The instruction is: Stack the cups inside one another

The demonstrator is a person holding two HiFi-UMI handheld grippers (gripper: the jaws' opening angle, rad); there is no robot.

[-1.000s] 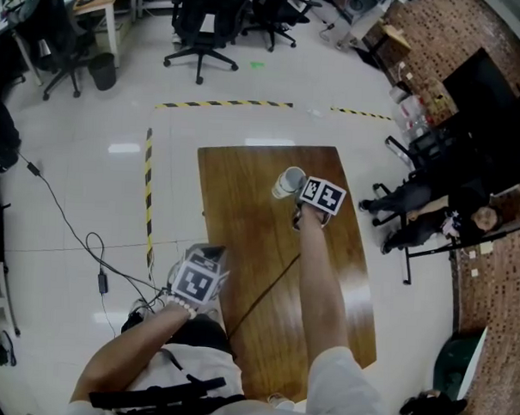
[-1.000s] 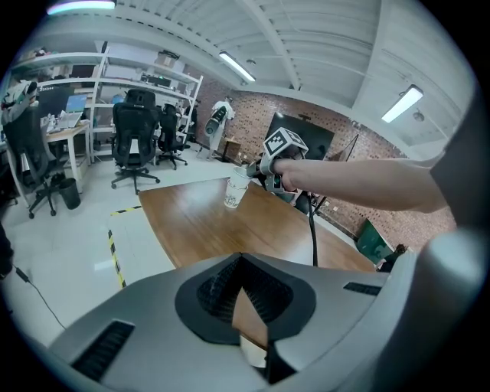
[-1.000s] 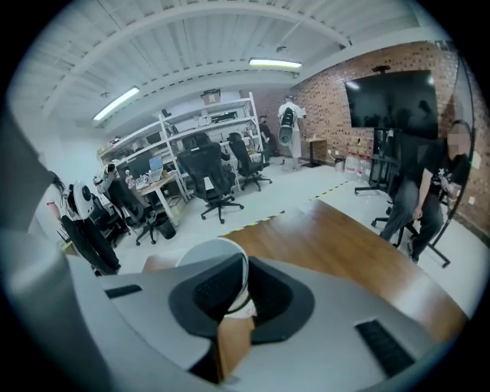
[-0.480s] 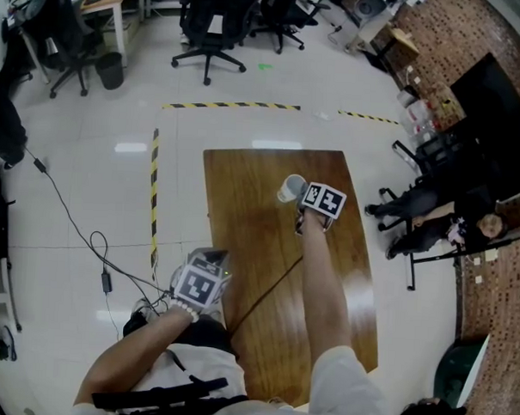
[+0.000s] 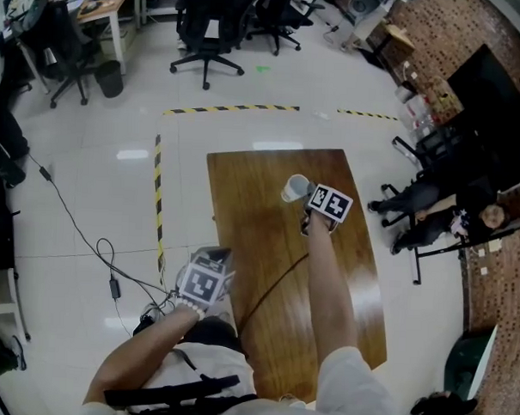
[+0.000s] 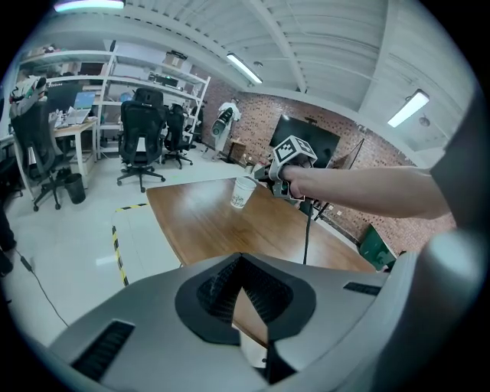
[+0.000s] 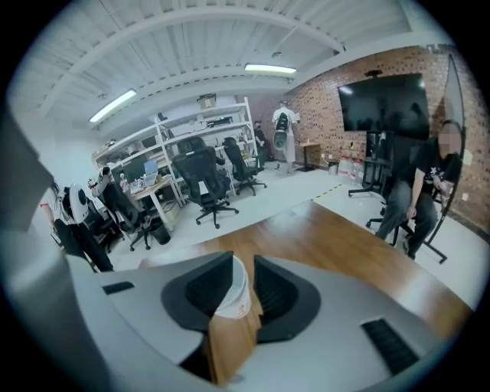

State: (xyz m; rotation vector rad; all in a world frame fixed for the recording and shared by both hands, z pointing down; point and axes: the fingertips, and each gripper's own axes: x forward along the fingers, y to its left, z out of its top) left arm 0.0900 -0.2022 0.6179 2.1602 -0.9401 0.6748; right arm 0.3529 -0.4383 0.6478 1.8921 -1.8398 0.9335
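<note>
A white paper cup [image 5: 293, 188] with a small print stands on the far part of the brown wooden table [image 5: 250, 236]. My right gripper [image 5: 306, 197] is at the cup from the right. In the right gripper view the cup [image 7: 233, 295] sits between the jaws, which are opening: it rests by the left pad, with a gap to the right pad. My left gripper [image 5: 211, 257] hangs off the table's near left edge, far from the cup, with its jaw tips [image 6: 241, 259] together and nothing held. The left gripper view shows the cup [image 6: 243, 191] upright across the table.
A black cable [image 5: 269, 289] runs across the table under my right arm. Yellow-black tape [image 5: 159, 206] marks the floor left of and beyond the table. Office chairs [image 5: 203, 36] stand farther back. A person [image 5: 466, 216] and black stands are at the right.
The cup and both grippers keep their places; only the head view has shifted slightly.
</note>
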